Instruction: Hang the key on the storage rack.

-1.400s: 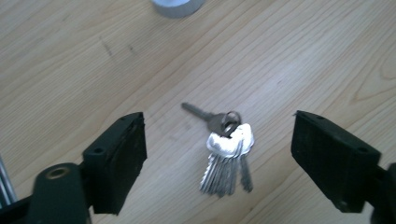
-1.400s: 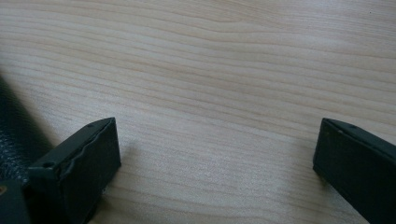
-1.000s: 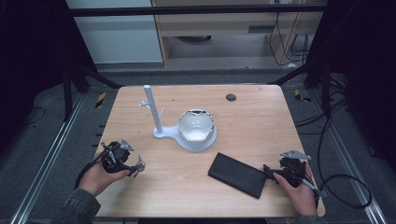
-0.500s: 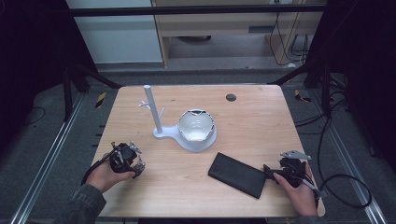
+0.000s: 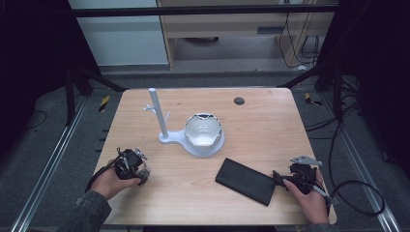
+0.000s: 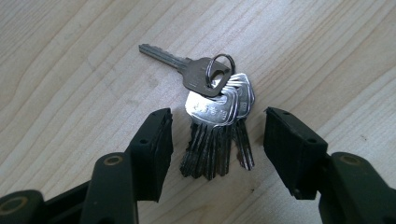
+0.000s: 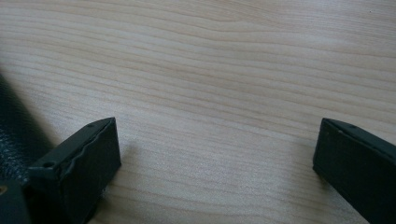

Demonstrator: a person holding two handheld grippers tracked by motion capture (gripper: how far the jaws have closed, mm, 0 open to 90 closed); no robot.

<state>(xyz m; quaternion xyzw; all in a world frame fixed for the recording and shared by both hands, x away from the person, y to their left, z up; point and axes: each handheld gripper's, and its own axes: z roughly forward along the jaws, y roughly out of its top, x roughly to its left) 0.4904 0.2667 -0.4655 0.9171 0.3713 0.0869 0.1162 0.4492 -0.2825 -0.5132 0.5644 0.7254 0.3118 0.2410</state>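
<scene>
While held low at the frame's lower left, the left gripper (image 6: 217, 140) is seen with jaws spread either side of a bunch of keys (image 6: 212, 116) lying on the wooden table (image 5: 270, 121). At lower right, the right gripper (image 7: 217, 154) is likewise spread beside a black case (image 5: 245, 181). Farther back, a white stand (image 5: 162, 116) and bowl (image 5: 203, 130) are seen.

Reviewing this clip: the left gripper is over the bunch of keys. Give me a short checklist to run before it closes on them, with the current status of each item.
1. Left gripper open: ok.
2. Bunch of keys between its jaws: ok, the stacked blades lie in the gap.
3. Keys lying flat on the table: ok.
4. Jaws low enough to grip: cannot tell.
5. Right gripper open and holding nothing: ok.
6. Black case away from the keys: ok.
</scene>
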